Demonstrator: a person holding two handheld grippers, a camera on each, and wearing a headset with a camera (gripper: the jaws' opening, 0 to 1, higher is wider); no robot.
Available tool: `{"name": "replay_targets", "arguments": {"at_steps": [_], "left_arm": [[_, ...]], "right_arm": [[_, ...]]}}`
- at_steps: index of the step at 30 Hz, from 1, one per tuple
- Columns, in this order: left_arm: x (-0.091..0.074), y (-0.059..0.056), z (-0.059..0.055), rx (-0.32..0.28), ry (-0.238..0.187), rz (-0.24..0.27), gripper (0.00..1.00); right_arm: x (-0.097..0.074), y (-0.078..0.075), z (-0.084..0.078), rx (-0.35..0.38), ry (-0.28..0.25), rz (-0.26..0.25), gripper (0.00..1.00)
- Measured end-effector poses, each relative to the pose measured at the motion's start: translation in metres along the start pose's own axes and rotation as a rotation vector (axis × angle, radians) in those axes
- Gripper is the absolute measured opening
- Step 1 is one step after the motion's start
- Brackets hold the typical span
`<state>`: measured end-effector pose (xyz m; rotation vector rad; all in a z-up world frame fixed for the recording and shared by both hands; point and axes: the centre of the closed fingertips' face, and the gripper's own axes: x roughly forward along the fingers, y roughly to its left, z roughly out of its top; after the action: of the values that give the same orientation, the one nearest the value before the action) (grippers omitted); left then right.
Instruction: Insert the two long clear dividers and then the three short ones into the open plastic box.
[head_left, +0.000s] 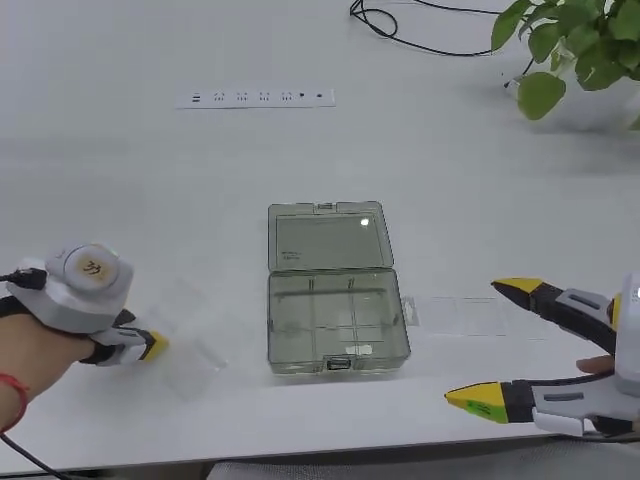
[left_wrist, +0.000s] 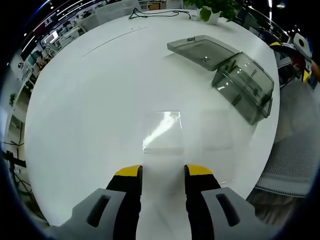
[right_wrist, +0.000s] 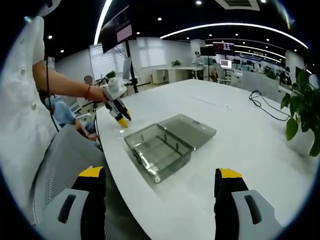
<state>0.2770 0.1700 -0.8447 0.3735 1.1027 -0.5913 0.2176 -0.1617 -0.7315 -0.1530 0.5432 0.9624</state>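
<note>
White table (head_left: 150, 200) with an open box (head_left: 338, 322) near its front edge, its lid (head_left: 330, 238) laid flat behind it. Faint lines cross the box floor; whether these are seated dividers cannot be told.

Left gripper (head_left: 152, 346): low over the table, left of the box and well apart from it. In the left gripper view its yellow-tipped jaws (left_wrist: 164, 172) stand a little apart with nothing between them. A clear divider (left_wrist: 162, 131) lies flat on the table just ahead of the tips, not touched. A second clear sheet (left_wrist: 217, 130) lies beside the first, nearer the box (left_wrist: 245, 85).

Right gripper (head_left: 493, 345): right of the box, jaws spread wide and holding nothing. In the right gripper view the tips (left_wrist: 300, 55) (right_wrist: 159, 173) stand far apart, with the box (right_wrist: 160, 150) ahead between them.

More clear pieces (head_left: 460, 315) lie flat on the table between the box and the right gripper, just beside the box wall.

Far side of the table: power strip (head_left: 255, 97), black cable (head_left: 420, 30), plant (head_left: 570, 45).
</note>
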Motion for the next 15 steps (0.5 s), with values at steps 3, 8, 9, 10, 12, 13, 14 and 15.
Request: {"name": "replay_targets", "arguments": {"at_steps": [3, 8, 9, 10, 12, 13, 14, 15], "left_arm": [[-0.0002, -0.0003, -0.0002, -0.002, 0.004, -0.002, 0.32], [0.0011, -0.0003, -0.0003, 0.007, 0.037, -0.011, 0.32], [0.0014, -0.0003, -0.0003, 0.011, 0.044, -0.010, 0.32], [0.0016, -0.0003, -0.0004, 0.013, 0.051, -0.009, 0.32], [0.0017, -0.0002, -0.0007, 0.016, 0.060, -0.008, 0.32], [0.0016, 0.0001, -0.0010, 0.013, 0.064, -0.008, 0.32], [0.0014, 0.0003, -0.0013, 0.013, 0.066, -0.009, 0.32], [0.0014, 0.0002, -0.0015, 0.015, 0.068, -0.009, 0.32]], "right_arm": [[-0.0004, -0.0001, -0.0006, 0.001, -0.001, -0.003, 0.90], [-0.0003, 0.0003, -0.0029, 0.001, 0.003, 0.000, 0.90], [-0.0004, -0.0007, -0.0035, 0.000, 0.002, 0.000, 0.90], [-0.0006, -0.0019, -0.0042, -0.001, 0.001, -0.001, 0.90], [-0.0009, -0.0025, -0.0042, -0.001, 0.001, -0.003, 0.90], [-0.0010, -0.0024, -0.0042, -0.003, 0.002, -0.004, 0.90], [-0.0009, -0.0018, -0.0039, -0.002, 0.002, -0.003, 0.90], [-0.0008, -0.0012, -0.0036, -0.002, 0.002, -0.003, 0.90]]}}
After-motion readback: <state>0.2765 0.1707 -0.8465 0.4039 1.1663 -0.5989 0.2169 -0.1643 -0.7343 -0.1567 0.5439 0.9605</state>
